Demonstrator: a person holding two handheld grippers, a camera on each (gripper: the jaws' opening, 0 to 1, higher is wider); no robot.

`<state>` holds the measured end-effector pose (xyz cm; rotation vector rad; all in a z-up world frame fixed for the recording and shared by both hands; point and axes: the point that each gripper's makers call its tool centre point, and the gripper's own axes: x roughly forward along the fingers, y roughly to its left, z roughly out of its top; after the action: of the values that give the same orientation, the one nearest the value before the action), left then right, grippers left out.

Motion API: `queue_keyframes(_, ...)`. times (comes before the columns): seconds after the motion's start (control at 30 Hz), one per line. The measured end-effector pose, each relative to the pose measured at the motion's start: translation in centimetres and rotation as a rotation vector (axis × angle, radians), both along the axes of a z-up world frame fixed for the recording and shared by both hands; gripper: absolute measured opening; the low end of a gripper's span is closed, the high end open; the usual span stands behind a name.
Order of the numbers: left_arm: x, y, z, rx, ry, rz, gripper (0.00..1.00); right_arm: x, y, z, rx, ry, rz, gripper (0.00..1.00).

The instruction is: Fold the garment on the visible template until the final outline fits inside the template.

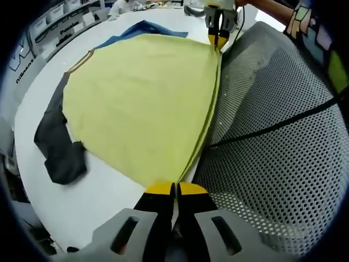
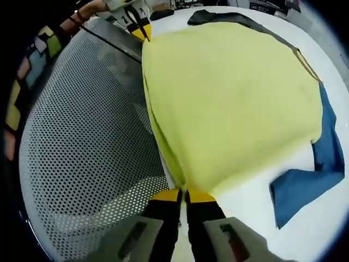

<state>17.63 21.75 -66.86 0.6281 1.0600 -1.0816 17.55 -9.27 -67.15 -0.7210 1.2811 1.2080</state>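
A yellow garment (image 1: 142,98) lies spread on the white table (image 1: 103,191), with one dark grey sleeve (image 1: 57,144) and one blue sleeve (image 1: 139,30). My left gripper (image 1: 175,189) is shut on a corner of the hem at the table's edge. My right gripper (image 1: 218,37) is shut on the hem's other corner, so the edge runs taut between them. In the right gripper view, my right gripper (image 2: 185,195) pinches the yellow garment (image 2: 229,93), and my left gripper (image 2: 143,30) holds the far corner. The blue sleeve (image 2: 308,185) and grey sleeve (image 2: 218,16) lie flat.
A grey perforated mesh surface (image 1: 272,142), seemingly a chair back, lies right beside the held hem, also seen as mesh (image 2: 82,142). A black cable (image 1: 283,121) crosses it. A person's patterned sleeve (image 1: 322,38) is near. Bins (image 1: 60,22) stand beyond the table.
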Motion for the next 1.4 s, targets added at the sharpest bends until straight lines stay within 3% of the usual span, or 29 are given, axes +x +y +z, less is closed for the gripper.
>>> queue_keyframes(0.1, -0.3, 0.4, 0.4, 0.004, 0.011, 0.006, 0.0, -0.3, -0.3, 0.4, 0.002, -0.001, -0.002, 0.0)
queue_keyframes(0.13, 0.0, 0.5, 1.2, 0.004, -0.035, -0.027, 0.0, -0.5, -0.6, 0.8, 0.001, 0.006, -0.003, 0.02)
queue_keyframes(0.17, -0.1, 0.5, 1.7, -0.002, -0.044, -0.029, 0.0, -0.6, -0.9, 1.1, -0.002, 0.007, -0.007, 0.04)
queue_keyframes(0.23, -0.3, 0.9, 2.7, -0.008, -0.023, 0.011, 0.0, -0.9, -1.3, 2.3, 0.008, 0.009, -0.025, 0.07)
queue_keyframes(0.33, 0.5, 1.9, 4.1, 0.008, -0.06, 0.058, 0.0, -0.4, -1.3, 3.7, 0.07, -0.021, -0.067, 0.07)
queue_keyframes(0.43, 2.5, 1.7, 5.7, -0.065, -0.13, 0.138, 0.01, 2.4, -2.0, 4.9, 0.132, -0.122, -0.187, 0.08)
queue_keyframes(0.53, 3.5, 1.2, 6.3, -0.132, -0.157, 0.197, 0.01, 4.8, -3.5, 4.7, 0.113, -0.202, -0.268, 0.12)
queue_keyframes(0.63, 3.9, 0.8, 6.3, -0.144, -0.182, 0.197, 0.01, 6.6, -4.8, 4.3, 0.094, -0.258, -0.353, 0.13)
queue_keyframes(0.87, 5.7, -0.9, 7.4, -0.262, -0.29, 0.258, 0.04, 11.0, -6.3, 3.7, 0.146, -0.404, -0.592, 0.24)
queue_keyframes(0.9, 6.2, -1.1, 7.7, -0.29, -0.32, 0.272, 0.04, 11.8, -6.5, 3.5, 0.165, -0.427, -0.66, 0.25)
queue_keyframes(0.93, 6.4, -1.3, 7.9, -0.309, -0.332, 0.283, 0.06, 12.3, -6.3, 3.3, 0.192, -0.438, -0.675, 0.27)
queue_keyframes(0.97, 6.5, -1.5, 8.1, -0.331, -0.338, 0.295, 0.08, 13.3, -6.0, 3.4, 0.247, -0.494, -0.678, 0.29)
queue_keyframes(1.13, 7.1, -1.9, 9.2, -0.357, -0.409, 0.297, 0.15, 13.8, -8.4, 1.7, 0.141, -0.502, -0.831, 0.29)
queue_keyframes(1.3, 7.8, -2.6, 10.3, -0.389, -0.465, 0.307, 0.18, 14.3, -8.6, 0.8, 0.179, -0.481, -0.881, 0.32)
queue_keyframes(1.4, 8.1, -2.9, 10.9, -0.403, -0.486, 0.313, 0.18, 14.2, -8.3, 0.5, 0.204, -0.451, -0.893, 0.28)
